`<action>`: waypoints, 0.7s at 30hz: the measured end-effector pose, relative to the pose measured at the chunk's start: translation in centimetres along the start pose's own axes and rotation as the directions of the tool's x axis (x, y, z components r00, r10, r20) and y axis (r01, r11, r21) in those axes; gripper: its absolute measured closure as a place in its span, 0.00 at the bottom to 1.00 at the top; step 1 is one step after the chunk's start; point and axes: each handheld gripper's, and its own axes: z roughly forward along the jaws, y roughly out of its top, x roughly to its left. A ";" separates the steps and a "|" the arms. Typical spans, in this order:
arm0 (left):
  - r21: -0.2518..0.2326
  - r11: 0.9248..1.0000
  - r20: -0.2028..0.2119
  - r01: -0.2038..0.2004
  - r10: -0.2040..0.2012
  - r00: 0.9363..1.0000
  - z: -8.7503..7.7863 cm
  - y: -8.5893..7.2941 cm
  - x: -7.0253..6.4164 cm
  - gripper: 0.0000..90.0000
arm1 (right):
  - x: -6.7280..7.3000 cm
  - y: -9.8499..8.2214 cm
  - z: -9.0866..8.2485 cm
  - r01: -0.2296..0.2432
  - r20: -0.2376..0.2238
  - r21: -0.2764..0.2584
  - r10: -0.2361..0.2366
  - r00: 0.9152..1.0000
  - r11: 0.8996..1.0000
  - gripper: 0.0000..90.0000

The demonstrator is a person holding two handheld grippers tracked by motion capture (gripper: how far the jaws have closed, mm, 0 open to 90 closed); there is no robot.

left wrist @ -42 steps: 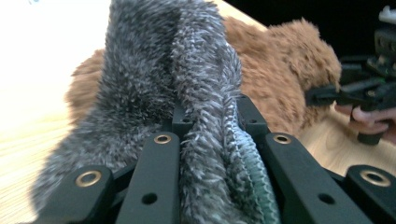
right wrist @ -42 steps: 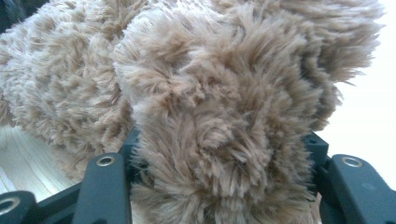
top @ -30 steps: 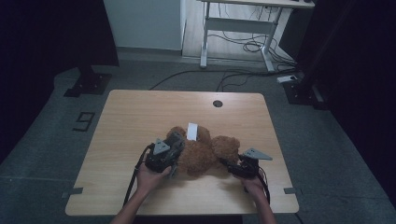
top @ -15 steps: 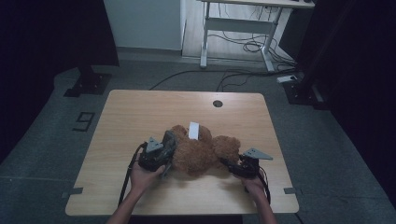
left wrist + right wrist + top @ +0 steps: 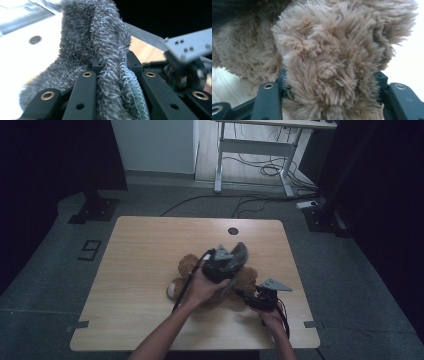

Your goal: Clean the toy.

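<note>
One brown plush bear (image 5: 200,275) lies on the near half of the one wooden table (image 5: 145,250), its head toward the left and its body toward the right. There is one grey fuzzy sock (image 5: 240,254), lifted above the bear's middle and clear of the tabletop. Two grippers work here. The left gripper (image 5: 227,262) hangs over the bear with its jaws pinched tight on the sock (image 5: 105,50); in the left gripper view the sock's pile and its pale green ribbed edge bulge up between the two black jaws. The right gripper (image 5: 250,296) sits low at the bear's right end, jaws clamped on a thick limb of brown fur (image 5: 332,75), which swells out between them in the right gripper view. The left forearm and gripper cross in front of the bear's middle and cover much of it. Beyond the bear, one round cable hole (image 5: 233,231) sits near the table's far edge. Past the table stand one white desk frame (image 5: 250,150) with loose cables (image 5: 260,170) on the floor beneath it.
</note>
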 end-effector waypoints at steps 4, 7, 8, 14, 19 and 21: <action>0.126 0.991 -0.006 -0.046 0.048 0.999 4.9 0.1 -1.6 0.82 | 0.0 0.0 -0.1 0.001 0.000 0.004 -0.001 1.000 1.000 0.45; 0.120 0.993 0.007 -0.002 0.001 1.000 5.0 -0.6 -1.0 0.82 | 0.0 -0.1 0.0 -0.006 0.003 0.010 0.006 1.000 1.000 0.45; 0.120 0.993 0.007 -0.002 0.001 1.000 5.0 -0.6 -1.0 0.82 | 0.0 -0.1 0.0 -0.006 0.003 0.010 0.006 1.000 1.000 0.45; 0.144 0.989 -0.100 0.020 -0.006 0.995 2.8 -1.4 1.1 0.82 | 0.2 0.0 0.1 0.015 0.017 0.011 -0.015 1.000 1.000 0.45; 0.144 0.989 -0.126 0.040 -0.022 0.992 0.8 -2.6 2.9 0.83 | 0.2 0.0 0.1 0.012 0.014 0.007 -0.012 1.000 1.000 0.45; 0.122 0.992 -0.137 0.045 -0.029 0.990 -0.5 -2.9 3.4 0.83 | 0.2 0.0 0.1 0.013 0.013 0.008 -0.013 1.000 1.000 0.45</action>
